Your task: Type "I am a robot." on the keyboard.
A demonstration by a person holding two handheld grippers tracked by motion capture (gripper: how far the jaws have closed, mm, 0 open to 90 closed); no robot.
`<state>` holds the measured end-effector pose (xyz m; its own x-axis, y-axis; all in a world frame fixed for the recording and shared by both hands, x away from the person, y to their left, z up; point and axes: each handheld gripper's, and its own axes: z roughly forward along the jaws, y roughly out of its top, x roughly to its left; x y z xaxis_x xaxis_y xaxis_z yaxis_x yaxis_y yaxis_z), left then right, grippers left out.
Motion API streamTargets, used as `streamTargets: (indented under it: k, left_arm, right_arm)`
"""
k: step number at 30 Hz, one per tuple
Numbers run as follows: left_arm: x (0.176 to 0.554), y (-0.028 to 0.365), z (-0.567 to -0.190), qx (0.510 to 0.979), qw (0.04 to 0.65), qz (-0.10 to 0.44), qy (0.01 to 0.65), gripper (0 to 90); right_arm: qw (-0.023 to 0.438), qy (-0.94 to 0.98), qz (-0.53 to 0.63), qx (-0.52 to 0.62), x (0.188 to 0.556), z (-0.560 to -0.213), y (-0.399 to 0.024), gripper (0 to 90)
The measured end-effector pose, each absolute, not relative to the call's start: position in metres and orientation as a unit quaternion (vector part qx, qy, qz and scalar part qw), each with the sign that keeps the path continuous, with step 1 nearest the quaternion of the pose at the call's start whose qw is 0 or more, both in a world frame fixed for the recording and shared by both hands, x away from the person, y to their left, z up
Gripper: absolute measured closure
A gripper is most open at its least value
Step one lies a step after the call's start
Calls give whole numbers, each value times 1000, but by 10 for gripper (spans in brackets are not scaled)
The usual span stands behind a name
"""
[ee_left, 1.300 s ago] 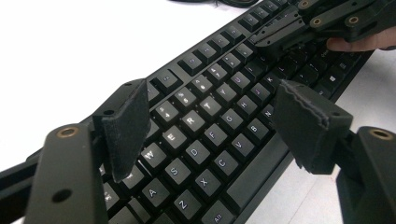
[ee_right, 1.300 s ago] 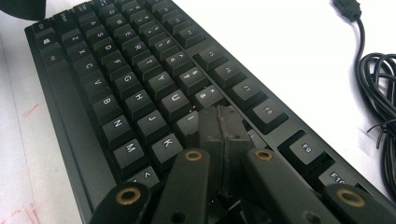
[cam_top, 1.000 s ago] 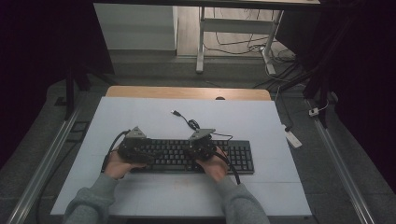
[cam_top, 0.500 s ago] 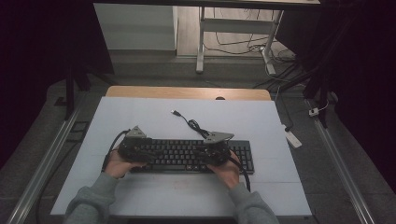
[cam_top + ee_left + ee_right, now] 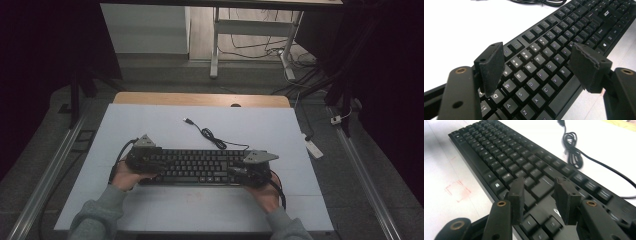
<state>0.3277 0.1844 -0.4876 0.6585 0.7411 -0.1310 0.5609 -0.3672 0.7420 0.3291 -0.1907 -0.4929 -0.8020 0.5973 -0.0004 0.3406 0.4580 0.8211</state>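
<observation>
Since the earlier frames the right gripper has slid rightward along the keyboard, from near its middle to its right end, and its jaws have just been opening; nothing lies between them, and their pads hover just above the keys with a gap between. Meanwhile the left gripper has kept its place over the keyboard's left end. Its jaws are spread wide in the left gripper view, released, the pads poised above the letter keys and clasping nothing.

Black and long, the keyboard lies flat on the white table, near the person, its long axis running left to right. Its cable trails away to the far side, the plug lying loose on the table beyond the keys.

With one gripper at each end, the keyboard stretches between the two hands, and each end sits directly under its own gripper, neither hand being nearer to the whole. Any lift or shift likely depends on both jaws closing across the short width at the two ends, near edge to far edge, so the board stays level.
</observation>
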Motion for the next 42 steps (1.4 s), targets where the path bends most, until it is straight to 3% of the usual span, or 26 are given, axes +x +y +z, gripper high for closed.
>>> streamTargets:
  k: [19, 26, 33, 42]
  left_arm:
    - [328, 185, -488, 815, 400, 129, 398, 351]
    - [331, 179, -491, 818, 397, 138, 392, 552]
    - [336, 171, -498, 826, 391, 135, 384, 889]
    - [342, 156, -509, 838, 372, 126, 377, 892]
  right_arm:
    - [149, 846, 430, 277, 327, -499, -202, 588]
    - [150, 846, 429, 277, 327, -499, -202, 588]
    - [152, 848, 425, 278, 327, -499, -202, 588]
    - [151, 848, 425, 278, 327, -501, -201, 588]
